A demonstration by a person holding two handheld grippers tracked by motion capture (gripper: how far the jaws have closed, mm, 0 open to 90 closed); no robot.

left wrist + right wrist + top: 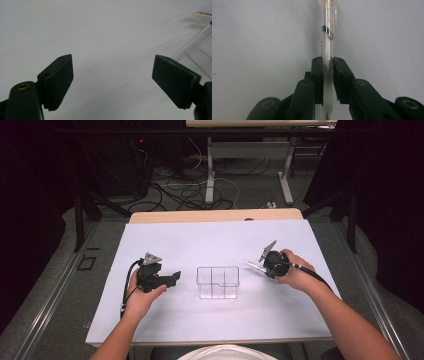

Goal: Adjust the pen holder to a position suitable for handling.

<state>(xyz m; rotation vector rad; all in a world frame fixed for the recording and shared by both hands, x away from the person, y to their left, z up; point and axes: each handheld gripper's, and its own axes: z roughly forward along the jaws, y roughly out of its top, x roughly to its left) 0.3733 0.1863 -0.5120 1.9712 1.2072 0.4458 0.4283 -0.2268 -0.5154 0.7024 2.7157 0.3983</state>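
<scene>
Right gripper (pixel 327 65): my fingers (pixel 317 72) are clamping a clear pen (pixel 327 32), holding it above the white counter (pixel 210 240) right of centre. Left gripper (pixel 112 77): my fingers (pixel 58 80) are standing wide apart, gripping nothing. Between both, a clear divided box (pixel 218 282) is sitting on the counter

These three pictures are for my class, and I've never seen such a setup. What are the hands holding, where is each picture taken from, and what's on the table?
A person sits at a table covered by a white sheet, holding a hand-operated claw in each hand. The high view looks down from above; the other two come from cameras riding on each claw. The left claw is open and empty. The right claw is shut on a clear pen. Between the hands stands a clear plastic organizer with compartments, apparently empty.
</scene>
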